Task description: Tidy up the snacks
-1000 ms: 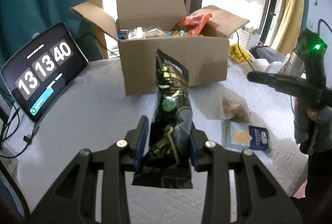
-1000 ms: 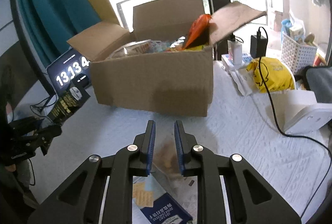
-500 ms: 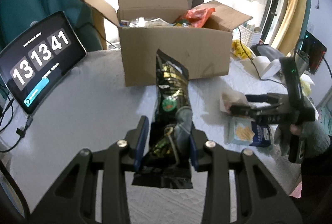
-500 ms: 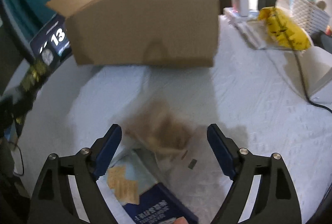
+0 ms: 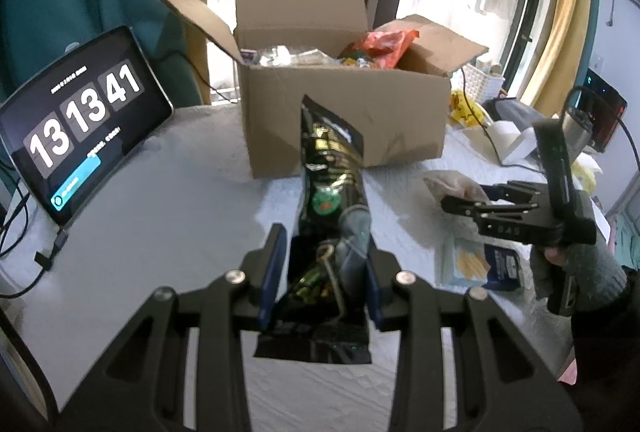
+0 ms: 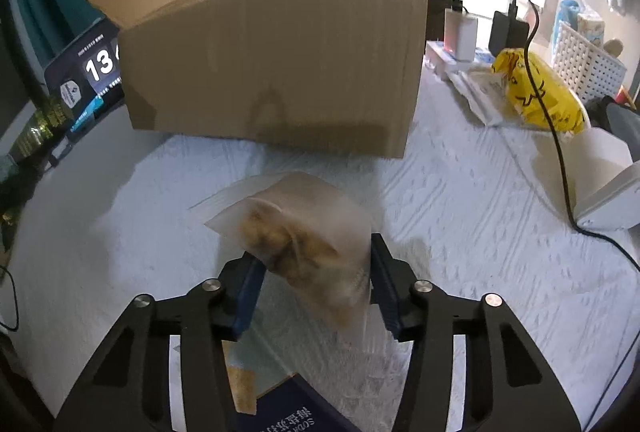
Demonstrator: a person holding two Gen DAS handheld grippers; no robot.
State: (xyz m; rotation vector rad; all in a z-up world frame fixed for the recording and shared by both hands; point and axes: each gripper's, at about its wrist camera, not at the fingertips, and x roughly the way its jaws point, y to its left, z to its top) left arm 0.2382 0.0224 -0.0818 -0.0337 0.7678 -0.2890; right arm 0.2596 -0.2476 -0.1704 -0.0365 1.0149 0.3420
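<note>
My tablet (image 5: pixel 86 128) clock reads 13 13 41. Blue cracker pack (image 6: pixel 288 412) shows "SODA", upside down; rest unreadable.

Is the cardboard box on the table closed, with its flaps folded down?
No, the cardboard box stands open, its flaps spread outward, and an orange-red packet sticks up above its rim.
</note>
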